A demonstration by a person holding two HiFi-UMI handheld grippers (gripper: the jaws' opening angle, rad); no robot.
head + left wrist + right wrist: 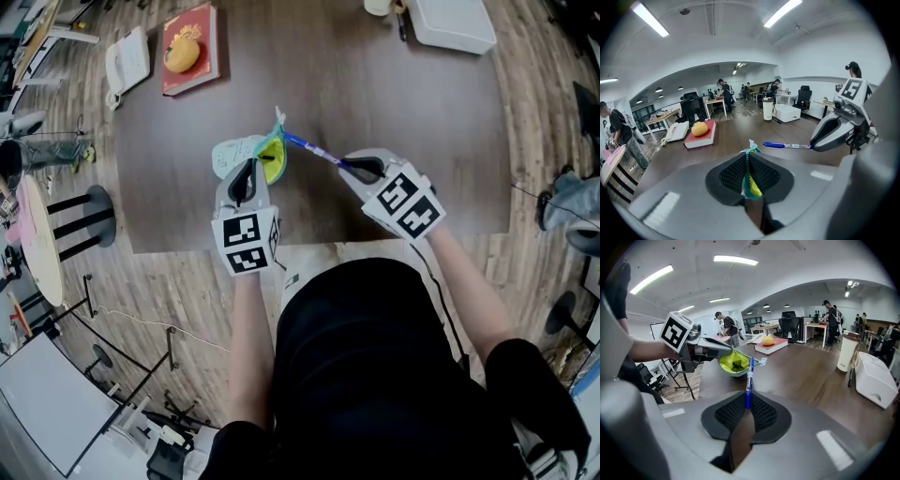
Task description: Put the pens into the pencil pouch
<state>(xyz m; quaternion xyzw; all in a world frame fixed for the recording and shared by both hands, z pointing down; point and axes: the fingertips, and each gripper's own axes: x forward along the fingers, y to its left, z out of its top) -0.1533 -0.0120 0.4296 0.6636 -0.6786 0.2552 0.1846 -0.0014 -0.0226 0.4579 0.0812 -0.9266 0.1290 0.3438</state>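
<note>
**Item:** slim blue plastic pen (314,150). Clamped by its rear end in the right gripper (349,168).
**Axis:** in the head view it runs toward 10 o'clock, with the tip at the mouth of the pale teal fabric pouch with yellow-green lining (234,152).
**Left gripper** (253,172): jaws pinched on the pouch's rim, mouth open toward 3 o'clock.
**Judgement:** the right hand is nearer, and the coming move is probably a push along the pen's own axis.

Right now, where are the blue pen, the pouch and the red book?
blue pen (749,380), right gripper view, middle of its barrel.
pouch (733,363), right gripper view, its yellow lining.
red book (707,135), left gripper view, its red cover.
</note>
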